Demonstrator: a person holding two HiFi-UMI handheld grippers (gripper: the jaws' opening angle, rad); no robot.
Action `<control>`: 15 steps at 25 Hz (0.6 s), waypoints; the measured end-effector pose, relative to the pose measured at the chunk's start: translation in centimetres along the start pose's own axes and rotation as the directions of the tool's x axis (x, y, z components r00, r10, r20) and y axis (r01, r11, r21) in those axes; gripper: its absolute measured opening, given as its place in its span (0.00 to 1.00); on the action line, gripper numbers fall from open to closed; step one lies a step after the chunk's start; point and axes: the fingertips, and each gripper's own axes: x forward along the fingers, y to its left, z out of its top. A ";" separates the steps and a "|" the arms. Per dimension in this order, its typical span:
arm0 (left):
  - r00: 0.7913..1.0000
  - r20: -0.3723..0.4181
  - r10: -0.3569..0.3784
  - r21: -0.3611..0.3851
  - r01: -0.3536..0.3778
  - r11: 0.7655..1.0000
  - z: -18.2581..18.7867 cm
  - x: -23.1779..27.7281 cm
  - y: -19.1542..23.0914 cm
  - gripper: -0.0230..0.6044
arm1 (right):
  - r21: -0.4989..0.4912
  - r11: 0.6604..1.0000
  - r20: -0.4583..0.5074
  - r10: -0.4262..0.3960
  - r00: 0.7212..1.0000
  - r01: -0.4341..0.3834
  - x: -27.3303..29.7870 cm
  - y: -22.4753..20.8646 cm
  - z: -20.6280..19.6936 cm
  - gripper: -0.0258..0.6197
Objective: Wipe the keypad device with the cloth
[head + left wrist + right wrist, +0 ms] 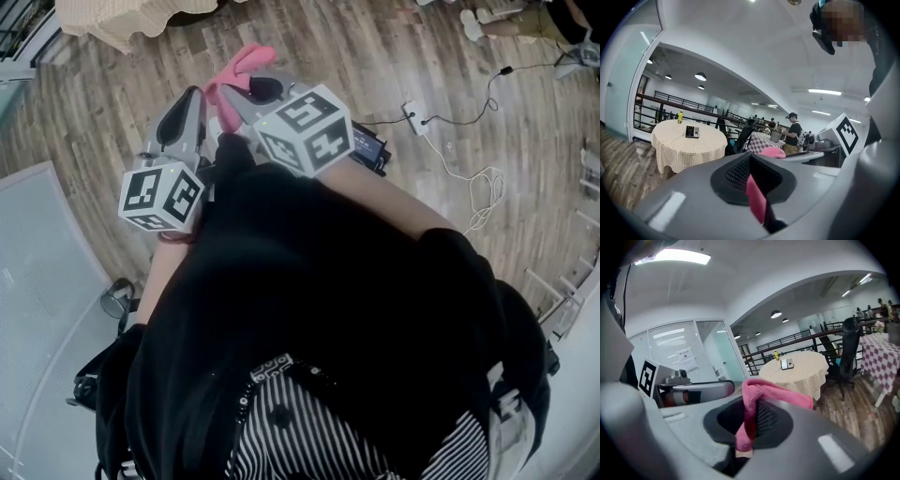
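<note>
Your right claw (749, 425) is closed on the pink cloth (773, 397). The cloth is pinched in the seam between the jaws and folds over the top of the claw. Your left claw (757, 192) is closed as well, with a narrow strip of the same pink caught between its jaws. From the head view, you hold both claws up side by side in front of your black top, above the wooden floor (450, 56), and the cloth sticks out past the right claw's tip.

The keypad device (692, 132) lies flat on top of the round counter (689, 154), which is draped in a checked cover. Both claws are well apart from that counter. A yellow bottle (680, 116) stands on the counter just beside the device. A black chair (846, 357) stands next to the counter, and a person in a cap (791, 133) stands further off beyond it.
</note>
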 end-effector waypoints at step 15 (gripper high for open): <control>0.997 0.001 -0.077 -0.059 0.077 0.995 6.4 5.7 13.8 0.05 | 0.001 0.997 -0.028 -0.073 0.997 0.073 13.2 -1.4 8.1 0.09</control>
